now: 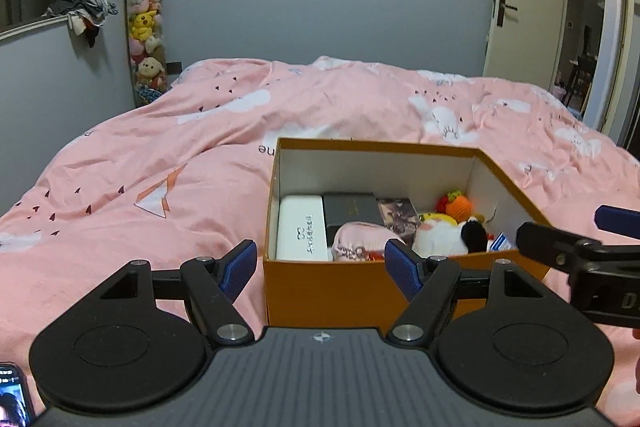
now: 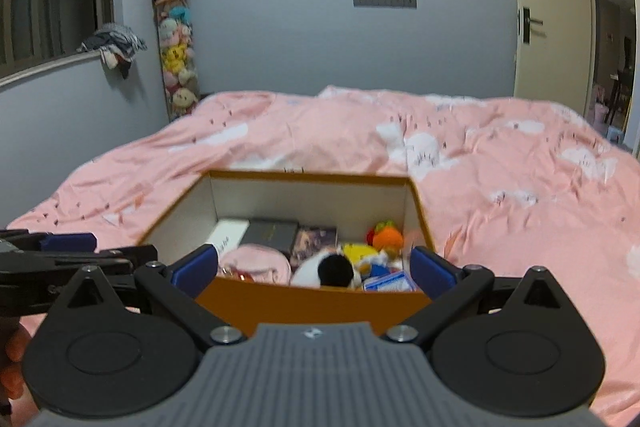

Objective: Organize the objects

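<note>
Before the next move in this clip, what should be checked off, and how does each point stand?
1. Left gripper open and holding nothing: ok.
2. Right gripper open and holding nothing: ok.
3. Orange box upright on the pink duvet, top open: ok.
4. Items inside the box, such as the white case and orange toy: ok.
5. Anything left out on the duvet near the box: none seen, ok.
6. A lid for the box: cannot tell, none in view.
</note>
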Demonstrator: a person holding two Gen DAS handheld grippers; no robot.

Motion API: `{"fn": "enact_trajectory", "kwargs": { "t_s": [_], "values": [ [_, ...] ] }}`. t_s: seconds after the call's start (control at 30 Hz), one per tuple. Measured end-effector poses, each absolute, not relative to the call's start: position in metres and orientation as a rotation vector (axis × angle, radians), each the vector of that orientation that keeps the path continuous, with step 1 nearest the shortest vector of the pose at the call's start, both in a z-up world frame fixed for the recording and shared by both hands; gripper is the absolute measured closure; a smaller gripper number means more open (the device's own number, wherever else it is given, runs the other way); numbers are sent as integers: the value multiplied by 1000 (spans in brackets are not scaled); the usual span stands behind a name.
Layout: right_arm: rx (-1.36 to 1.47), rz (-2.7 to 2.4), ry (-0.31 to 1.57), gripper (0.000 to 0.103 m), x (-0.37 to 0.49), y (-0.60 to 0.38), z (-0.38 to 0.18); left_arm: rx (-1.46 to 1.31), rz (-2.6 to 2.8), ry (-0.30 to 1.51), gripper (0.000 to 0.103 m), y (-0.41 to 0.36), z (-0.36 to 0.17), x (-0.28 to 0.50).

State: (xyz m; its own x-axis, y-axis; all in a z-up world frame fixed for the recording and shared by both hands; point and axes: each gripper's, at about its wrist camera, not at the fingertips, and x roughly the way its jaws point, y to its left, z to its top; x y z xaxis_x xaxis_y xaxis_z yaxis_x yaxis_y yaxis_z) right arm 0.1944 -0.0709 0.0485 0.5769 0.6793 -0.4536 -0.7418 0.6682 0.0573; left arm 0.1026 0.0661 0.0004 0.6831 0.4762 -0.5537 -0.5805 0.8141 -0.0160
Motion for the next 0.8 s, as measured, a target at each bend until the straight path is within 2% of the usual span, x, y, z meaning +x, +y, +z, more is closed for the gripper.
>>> {"fn": "enact_trajectory", "kwargs": {
  "t_s": [0.4, 0.8],
  "values": [
    [-160, 820, 560, 1, 207, -64, 23, -197, 581, 607, 18, 65, -10, 108],
    [-175, 837, 555, 1, 203, -65, 24, -189, 576, 607, 18, 64, -8, 106]
  ]
}}
